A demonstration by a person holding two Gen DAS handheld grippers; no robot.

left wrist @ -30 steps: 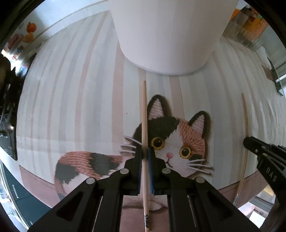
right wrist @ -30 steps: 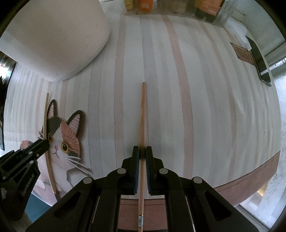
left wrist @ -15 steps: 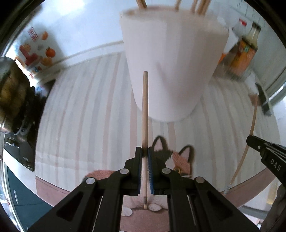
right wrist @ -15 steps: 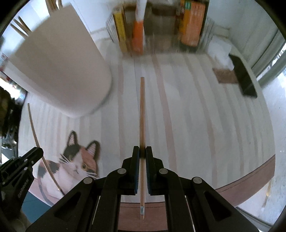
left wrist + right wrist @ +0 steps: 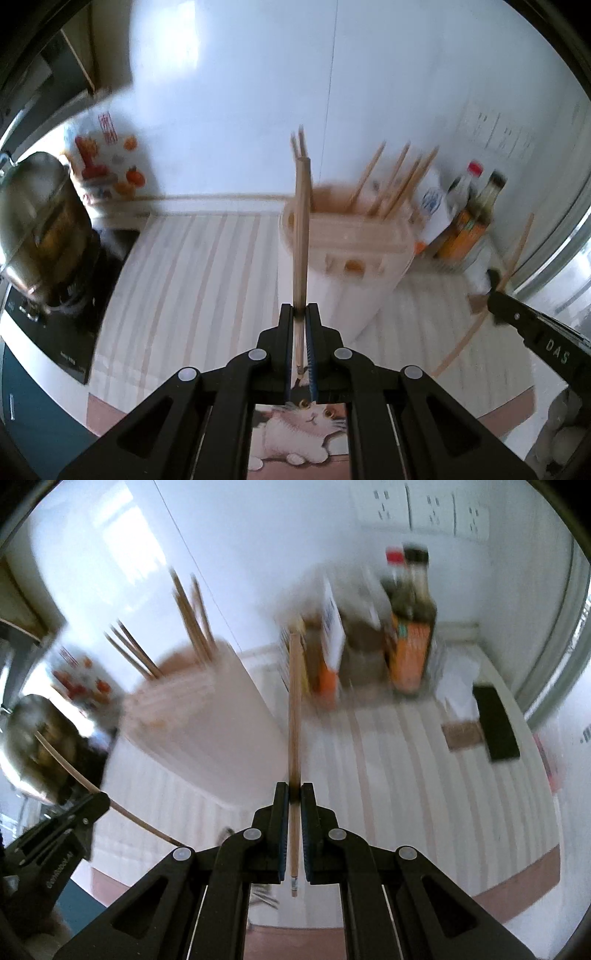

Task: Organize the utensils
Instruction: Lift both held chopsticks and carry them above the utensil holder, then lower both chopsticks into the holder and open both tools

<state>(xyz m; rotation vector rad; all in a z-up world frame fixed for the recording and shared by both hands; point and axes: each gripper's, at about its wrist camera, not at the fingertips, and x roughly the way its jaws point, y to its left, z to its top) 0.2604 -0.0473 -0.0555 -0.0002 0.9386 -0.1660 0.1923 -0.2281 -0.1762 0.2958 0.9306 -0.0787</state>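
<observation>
A: Two tongs, both clamped. The left tongs (image 5: 300, 310) pinch one wooden chopstick (image 5: 302, 229) near its lower end; its tip runs toward twelve o'clock, across the white utensil holder (image 5: 347, 258).

B: And the other?

A: The right tongs (image 5: 294, 788) are closed tight on a second chopstick (image 5: 294, 716), also pointing to twelve o'clock. The holder (image 5: 199, 716) sits at ten o'clock there, more chopsticks (image 5: 192, 616) standing in it, on the striped table (image 5: 424, 775).

B: Any writing?

A: "DAS" on the right tongs' arm at three o'clock in the left view. Bottle labels (image 5: 410, 653) are too blurred to read.
</observation>
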